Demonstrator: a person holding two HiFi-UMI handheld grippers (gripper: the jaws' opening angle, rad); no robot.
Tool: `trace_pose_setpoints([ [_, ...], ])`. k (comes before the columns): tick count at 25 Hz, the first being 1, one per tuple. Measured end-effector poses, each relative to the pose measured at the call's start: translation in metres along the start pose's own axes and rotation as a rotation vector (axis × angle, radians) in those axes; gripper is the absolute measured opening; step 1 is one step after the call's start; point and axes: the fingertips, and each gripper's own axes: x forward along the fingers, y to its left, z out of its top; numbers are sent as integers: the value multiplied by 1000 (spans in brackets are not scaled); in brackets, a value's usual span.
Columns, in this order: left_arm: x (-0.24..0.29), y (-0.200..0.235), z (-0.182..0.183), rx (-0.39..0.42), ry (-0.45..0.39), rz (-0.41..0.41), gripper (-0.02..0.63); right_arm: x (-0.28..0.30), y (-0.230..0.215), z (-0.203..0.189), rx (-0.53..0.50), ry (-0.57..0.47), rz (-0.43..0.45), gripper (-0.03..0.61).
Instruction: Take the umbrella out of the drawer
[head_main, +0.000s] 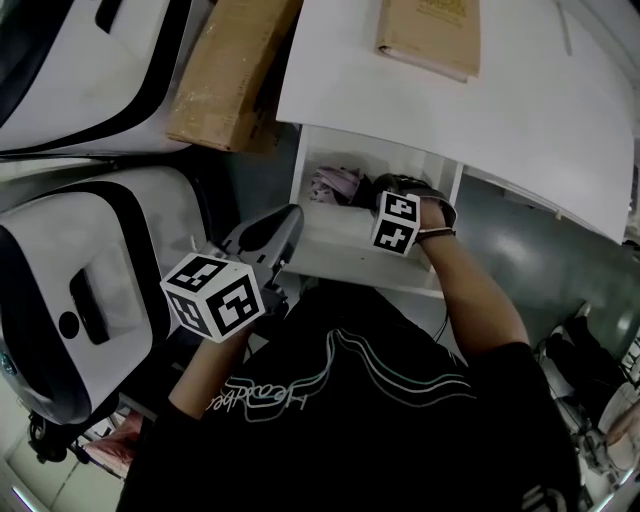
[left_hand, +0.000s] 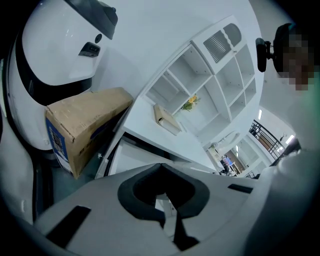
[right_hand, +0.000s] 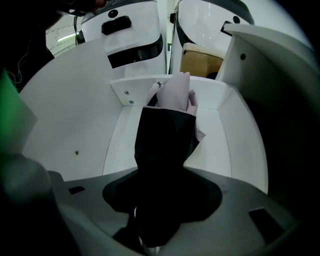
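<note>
The white drawer (head_main: 335, 255) under the tabletop stands pulled out. Inside it my right gripper (head_main: 405, 195) points steeply down. In the right gripper view a folded black umbrella (right_hand: 165, 145) runs from between the jaws out over the drawer floor (right_hand: 230, 150), and the right gripper (right_hand: 162, 197) is shut on it. A pale pink cloth (right_hand: 175, 92) lies at the umbrella's far end against the drawer's back wall; the same pink cloth (head_main: 335, 185) shows at the drawer's left in the head view. My left gripper (head_main: 268, 235) hangs outside the drawer's left front corner, shut and holding nothing.
A cardboard box (head_main: 230, 75) leans beside the white tabletop (head_main: 500, 110), which carries a tan book (head_main: 430, 35). Large white and black machine housings (head_main: 80, 290) stand to the left. A white shelf unit (left_hand: 215, 80) rises behind the table.
</note>
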Motion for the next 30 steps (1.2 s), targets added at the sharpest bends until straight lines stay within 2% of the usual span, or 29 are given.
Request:
trace_pose_setpoints([
  [6,-25,-24,-4,46,-17,-50,20,-53,12,0,95,-35,-108,207],
  [12,-59,-57,-18,123,-34,-119,20,-133,26,11,257,-149,-258,207],
  [16,-93,-78,-32,166,-50,-144,20,-184,56,25,375,-268,-323,207],
  [22,-142,-109,-45,244,-96,-188,20,-247,109,46,497,-437,-446,207],
  [30,-203,-151,-69,322,-122,-245,20,-331,189,85,648,-749,-466,207],
])
